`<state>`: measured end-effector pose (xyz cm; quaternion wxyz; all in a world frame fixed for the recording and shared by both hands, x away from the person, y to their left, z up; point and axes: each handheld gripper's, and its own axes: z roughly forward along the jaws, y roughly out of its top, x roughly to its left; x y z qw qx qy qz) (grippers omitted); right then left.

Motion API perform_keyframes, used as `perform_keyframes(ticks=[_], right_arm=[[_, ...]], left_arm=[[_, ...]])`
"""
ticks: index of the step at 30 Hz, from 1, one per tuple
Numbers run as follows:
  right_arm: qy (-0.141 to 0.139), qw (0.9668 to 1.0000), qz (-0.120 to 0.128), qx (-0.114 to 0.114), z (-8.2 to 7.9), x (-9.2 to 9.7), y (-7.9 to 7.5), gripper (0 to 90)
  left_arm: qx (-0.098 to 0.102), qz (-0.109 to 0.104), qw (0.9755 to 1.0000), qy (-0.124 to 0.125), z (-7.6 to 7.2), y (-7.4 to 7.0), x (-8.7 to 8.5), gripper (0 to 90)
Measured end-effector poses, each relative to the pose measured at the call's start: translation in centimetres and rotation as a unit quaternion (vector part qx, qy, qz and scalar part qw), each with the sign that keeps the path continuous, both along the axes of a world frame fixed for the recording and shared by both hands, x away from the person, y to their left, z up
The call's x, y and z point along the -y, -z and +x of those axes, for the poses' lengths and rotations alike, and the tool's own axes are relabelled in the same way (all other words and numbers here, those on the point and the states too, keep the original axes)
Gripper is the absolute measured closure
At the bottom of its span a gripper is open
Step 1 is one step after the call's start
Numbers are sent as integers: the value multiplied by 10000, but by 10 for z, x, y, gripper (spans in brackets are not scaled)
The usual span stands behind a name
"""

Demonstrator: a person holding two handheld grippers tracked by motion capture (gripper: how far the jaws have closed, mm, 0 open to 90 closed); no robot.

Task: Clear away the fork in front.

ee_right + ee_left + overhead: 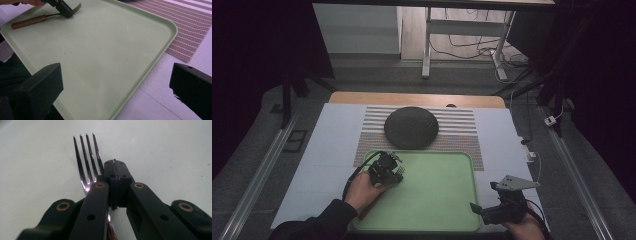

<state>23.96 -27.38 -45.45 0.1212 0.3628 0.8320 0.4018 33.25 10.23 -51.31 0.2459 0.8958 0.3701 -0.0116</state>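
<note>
High view: left gripper (393,169) sits over the near-left part of a pale green tray (447,210), jaws closed on a fork (401,171); right gripper (482,209) at the tray's near-right corner, grey plate on top. Round dark woven mat (411,127) lies on a striped placemat (462,132) on the white-covered bench (332,145). Left gripper view: jaws pressed together just beside the neck of the fork (86,160), four shiny metal tines lying over the smooth tray. Right gripper view: jaws wide apart, holding nothing, over the tray (100,62) edge; fork (37,20) with wooden handle lies at the tray's far corner.
</note>
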Motion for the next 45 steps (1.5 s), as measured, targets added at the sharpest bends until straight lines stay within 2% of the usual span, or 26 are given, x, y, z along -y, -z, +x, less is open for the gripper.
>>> perform_keyframes(ticks=[3, 5, 10, 16, 22, 25, 28, 30, 32, 34, 35, 37, 38, 43, 44, 45], right_arm=[[-6, 10000, 7, -1, 0, 0, 0, 0], [4, 10000, -1, -7, 0, 0, 0, 0], [10, 10000, 4, -21, 0, 1, 0, 0], [1, 10000, 37, -41, 1, 1, 0, 0], [3, 10000, 47, -48, 1, 1, 0, 0], [25, 10000, 29, -52, 1, 1, 0, 0], [20, 10000, 42, -55, 1, 1, 0, 0], [18, 10000, 43, -53, 1, 1, 0, 0], [16, 10000, 50, -46, 1, 1, 0, 0], [22, 10000, 38, -46, 1, 2, 0, 0], [25, 10000, 46, -50, 1, 2, 0, 0], [29, 10000, 46, -43, 1, 2, 0, 0], [29, 10000, 46, -43, 1, 2, 0, 0], [14, 10000, 64, -43, 1, 1, 0, 0], [14, 10000, 64, -43, 1, 1, 0, 0], [13, 10000, 65, -48, 1, 1, 0, 0]], left_arm=[[11, 62, 9999, -99, 2, 0, -6, 885], [-37, 70, 9997, -251, 6, 0, -14, 885], [-176, 12, 9989, -427, 11, 0, -28, 885], [-360, -86, 9969, -698, 17, 1, -46, 884], [-378, -35, 9955, -870, 20, 1, -57, 870], [-400, -105, 9947, -942, 20, 1, -62, 855], [-435, -174, 9945, -938, 21, 1, -64, 784], [-358, -116, 9948, -947, 20, -2, -63, 765], [-326, -137, 9949, -946, 18, -4, -64, 692], [-273, -219, 9953, -908, 16, -8, -65, 666], [-200, -291, 9954, -895, 13, -13, -66, 600], [-157, -335, 9956, -862, 11, -15, -66, 553], [-108, -397, 9957, -835, 8, -17, -66, 553], [38, -713, 9951, -681, -4, -26, -69, 395], [96, -786, 9949, -628, -7, -28, -70, 395], [158, -860, 9944, -591, -9, -29, -71, 331]])
